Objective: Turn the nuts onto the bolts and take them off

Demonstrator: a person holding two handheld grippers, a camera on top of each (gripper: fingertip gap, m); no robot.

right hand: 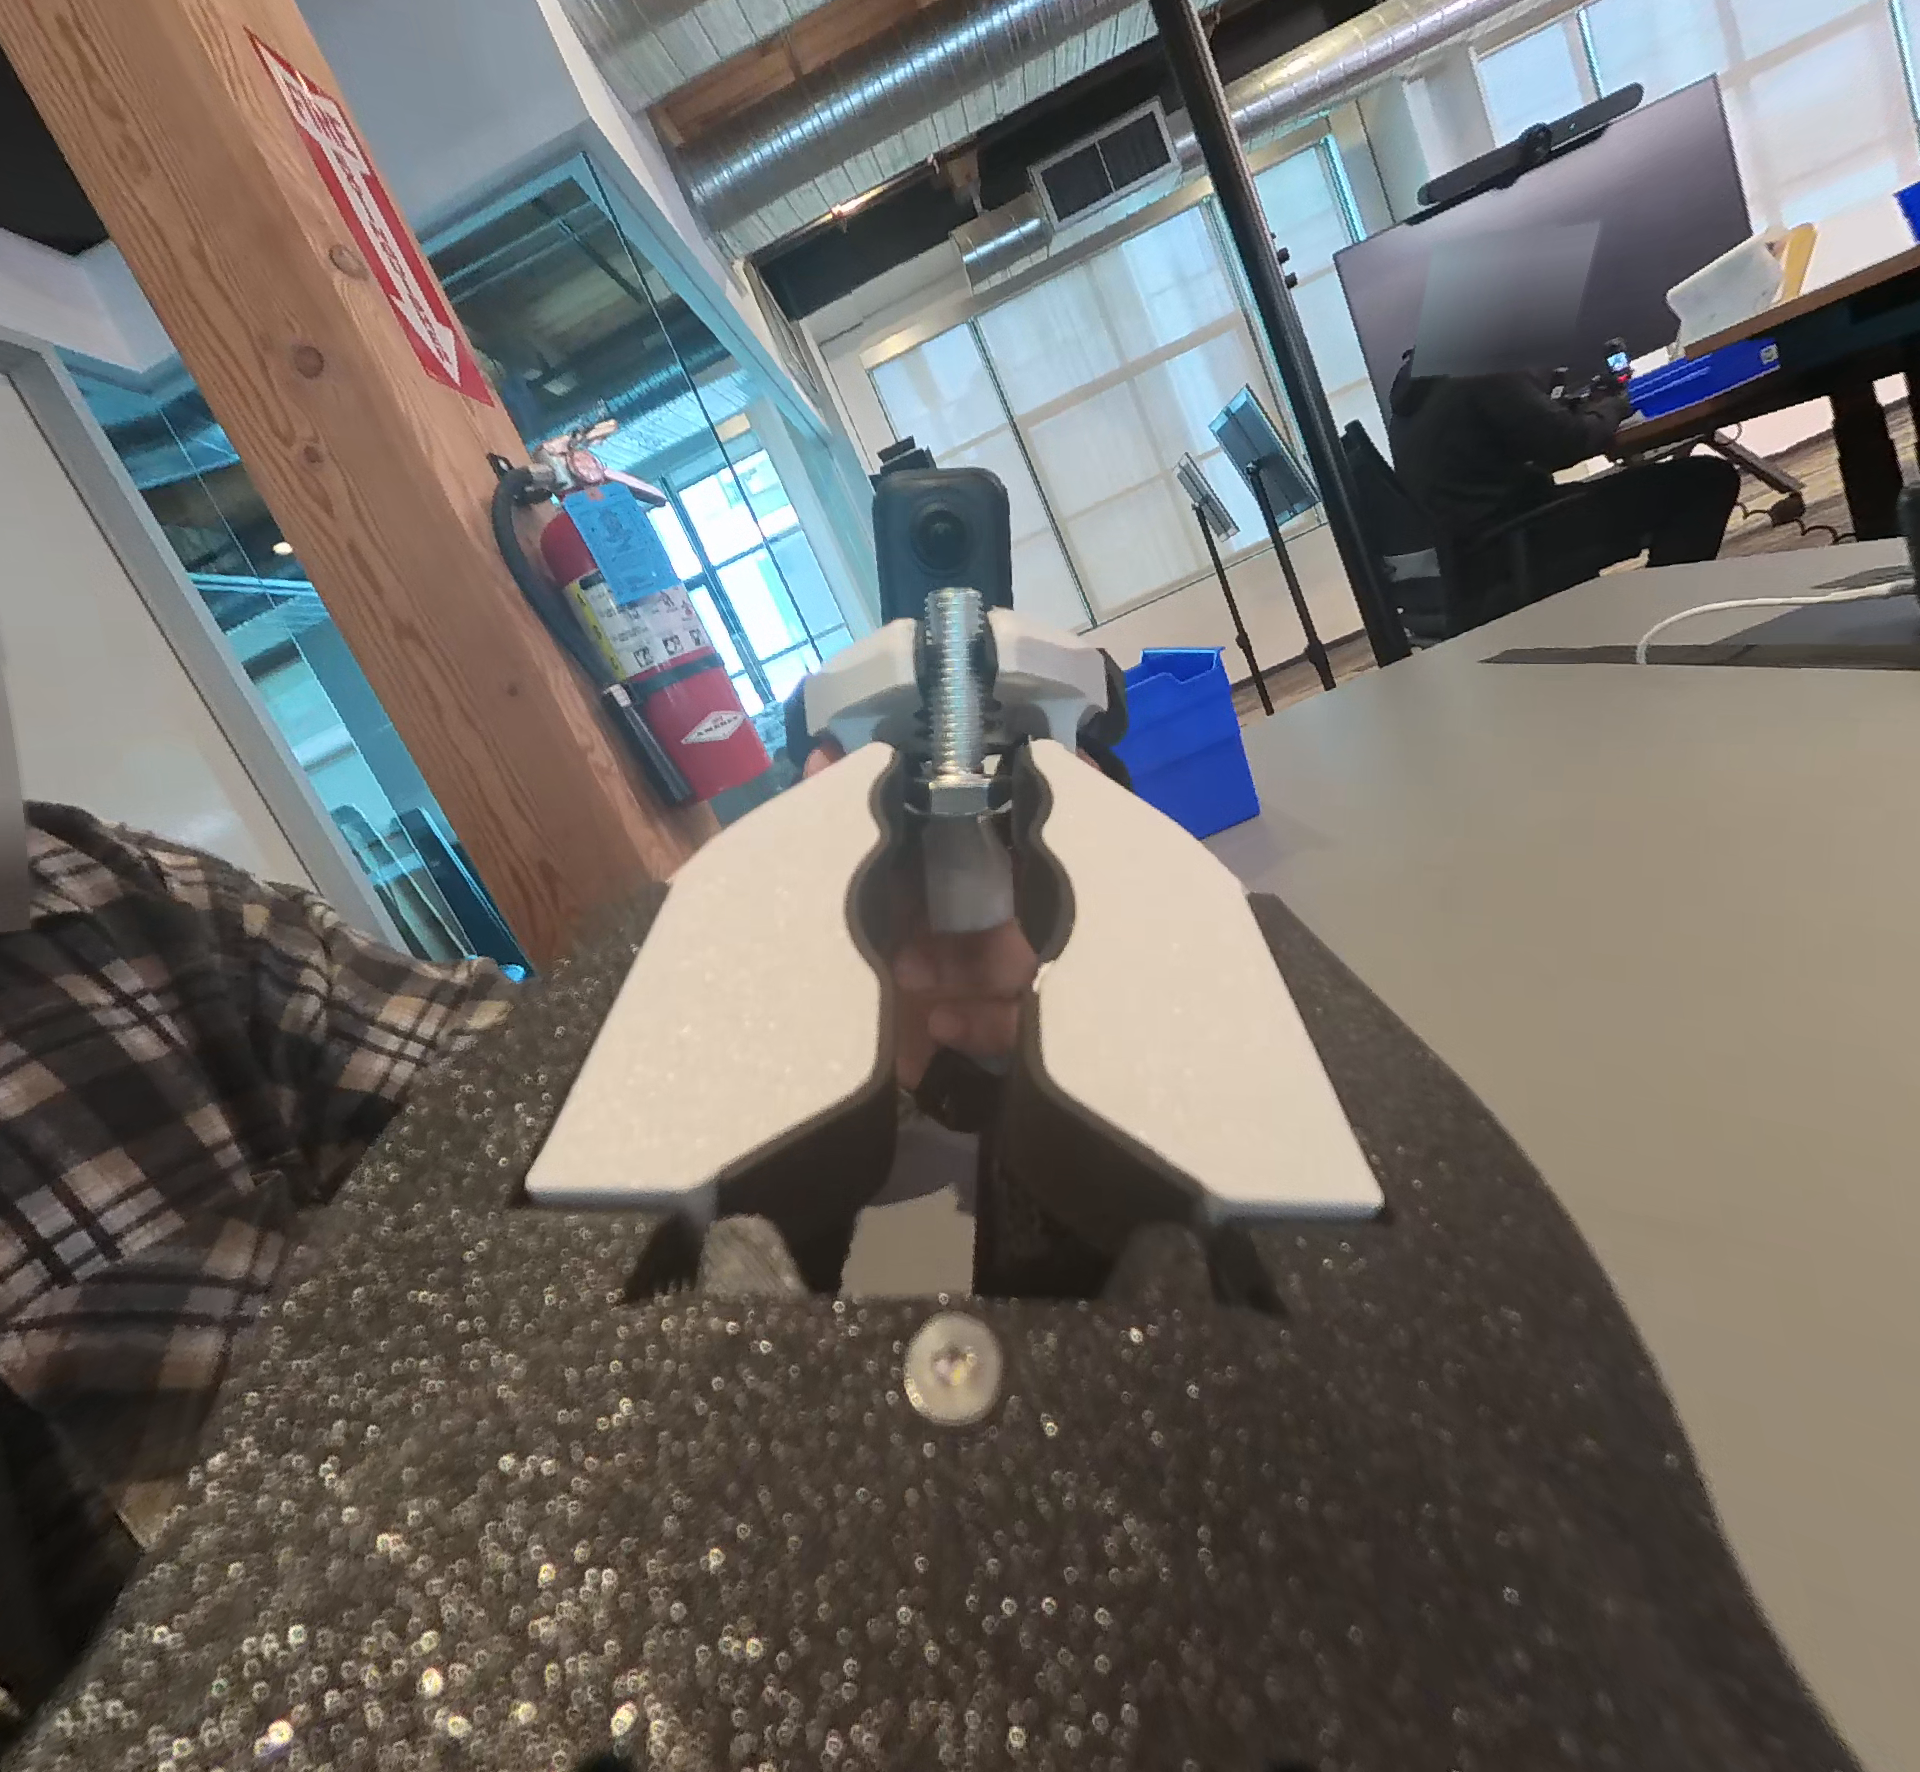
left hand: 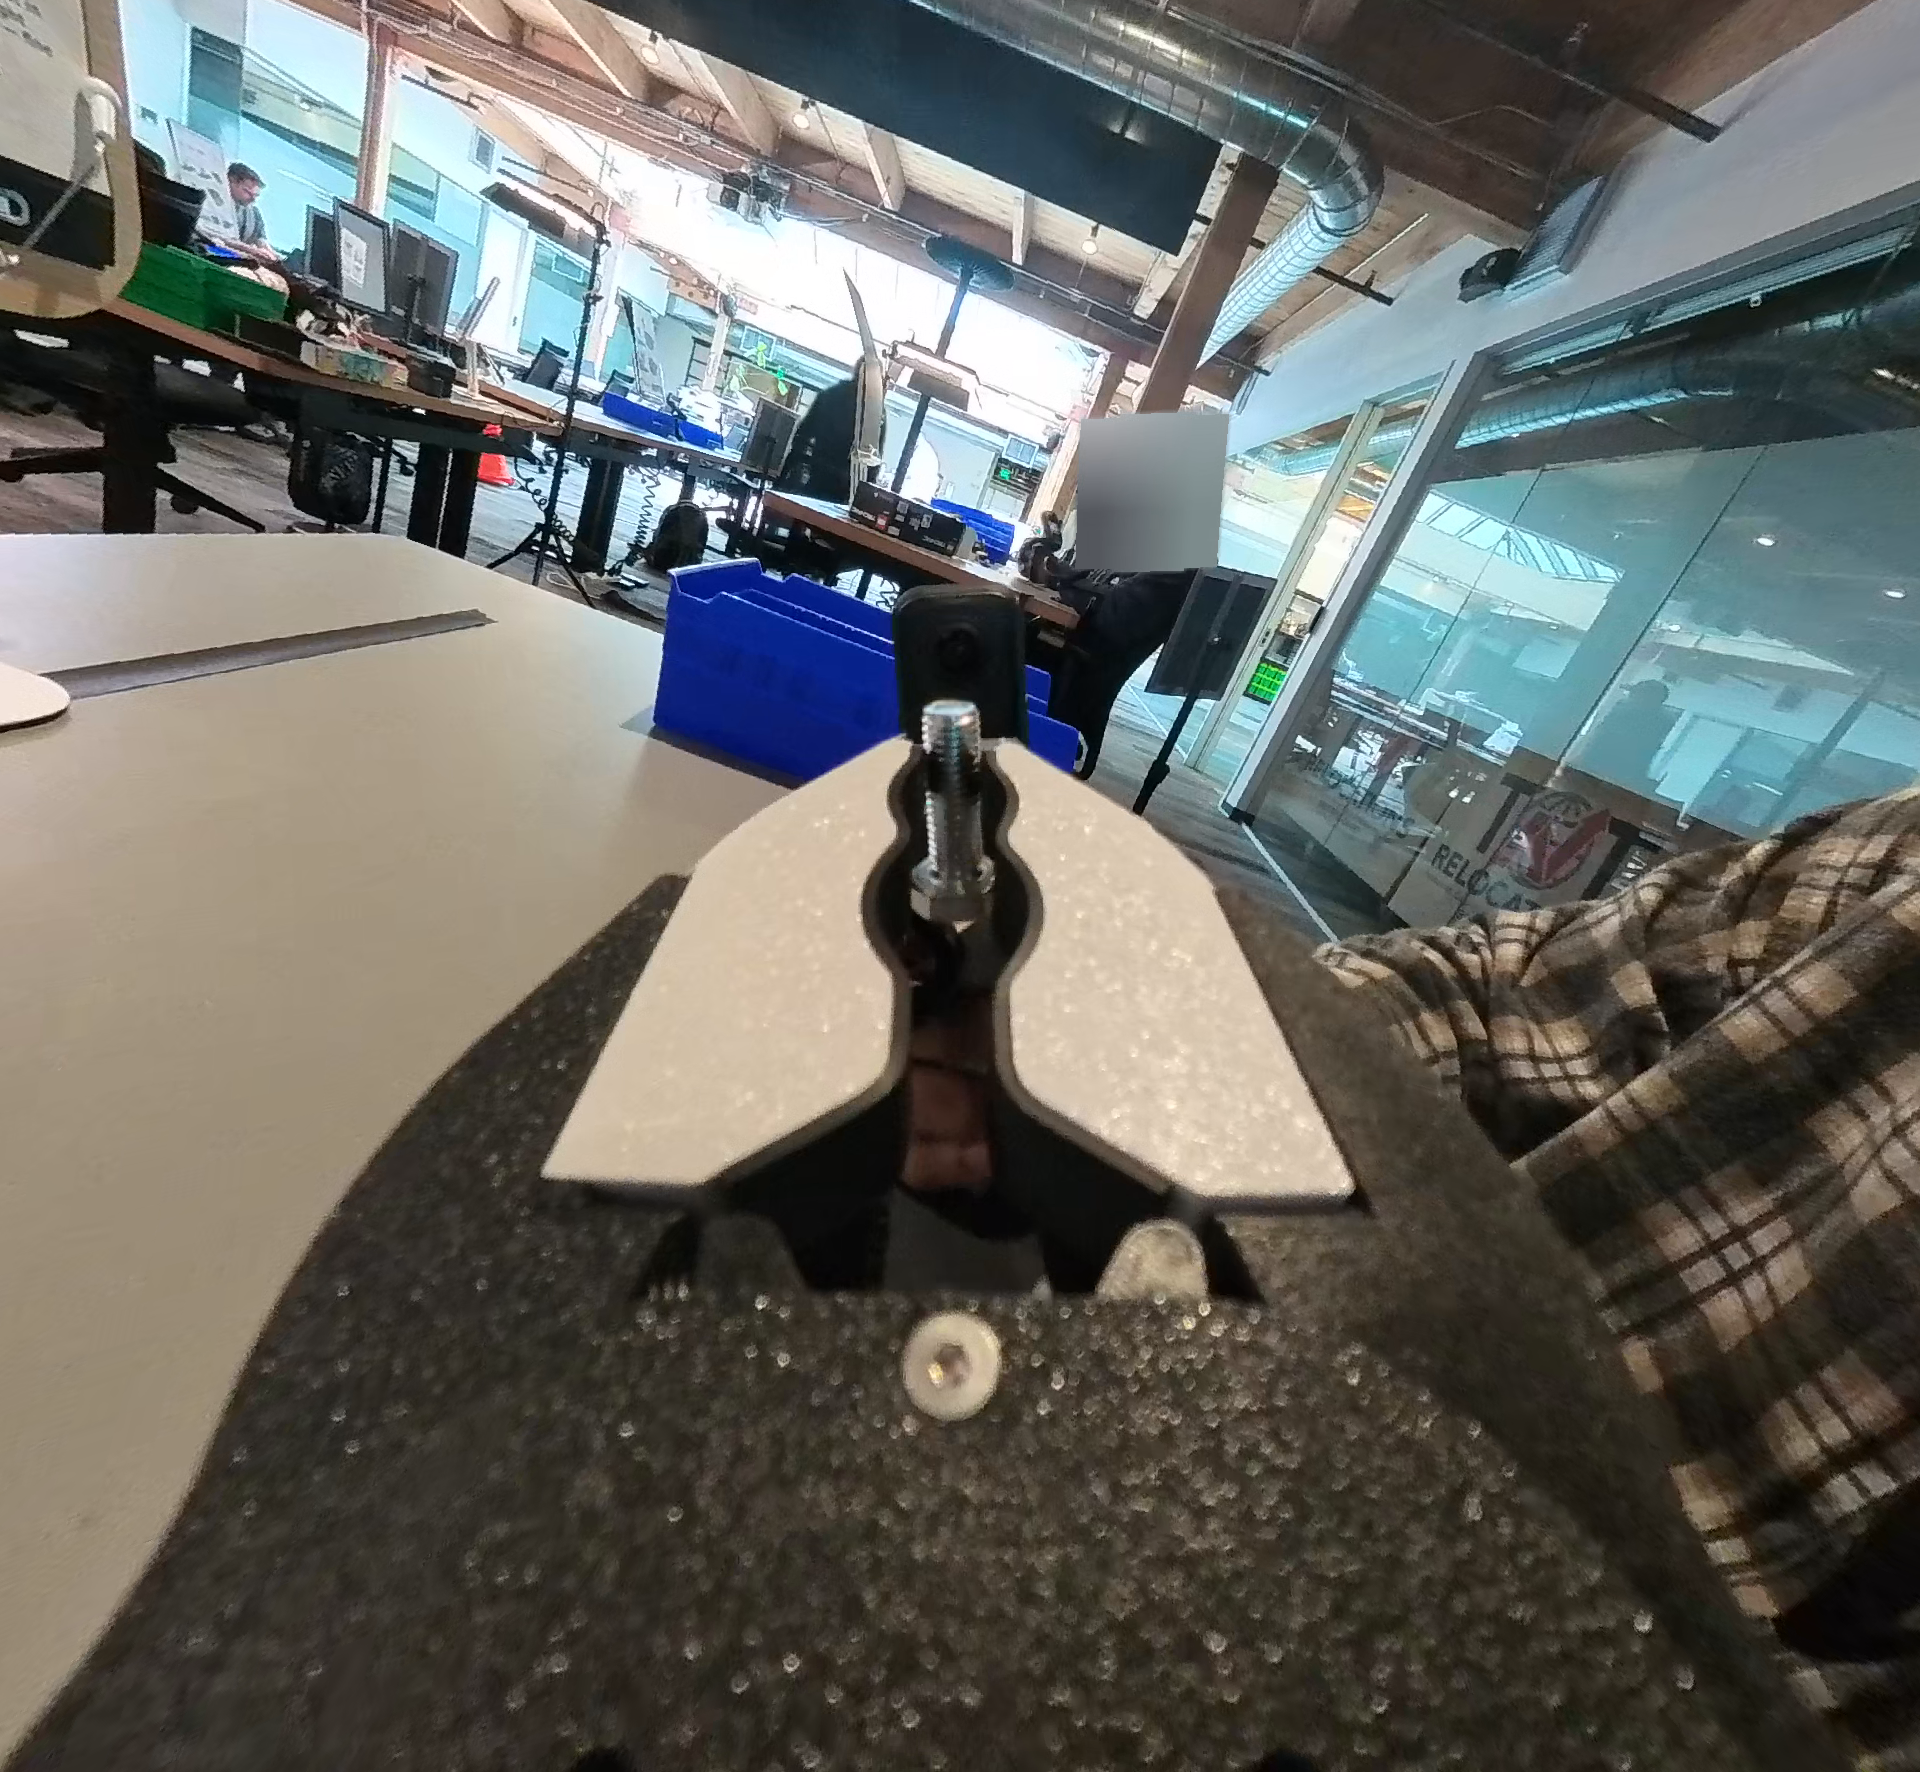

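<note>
A silver threaded bolt (left hand: 951, 787) stands upright between my two grippers, which face each other above the grey table (left hand: 312, 839). My left gripper (left hand: 951, 772) is shut on the bolt's thread. A hex nut (left hand: 951, 881) sits on the bolt just below. In the right wrist view, my right gripper (right hand: 961, 777) is shut on the nut (right hand: 961, 800). The left gripper's white fingers (right hand: 1049, 673) clasp the bolt (right hand: 954, 662) above it. Only the right gripper's black camera (left hand: 961, 647) shows in the left wrist view.
A blue bin (left hand: 769, 673) stands at the table's far edge and also shows in the right wrist view (right hand: 1184, 735). Plaid sleeves (left hand: 1662, 1047) (right hand: 156, 995) flank the grippers. A white cable (right hand: 1766, 605) lies on the table (right hand: 1558, 839). A fire extinguisher (right hand: 675, 673) hangs on a wooden post. My left and right fingertips are right by each other.
</note>
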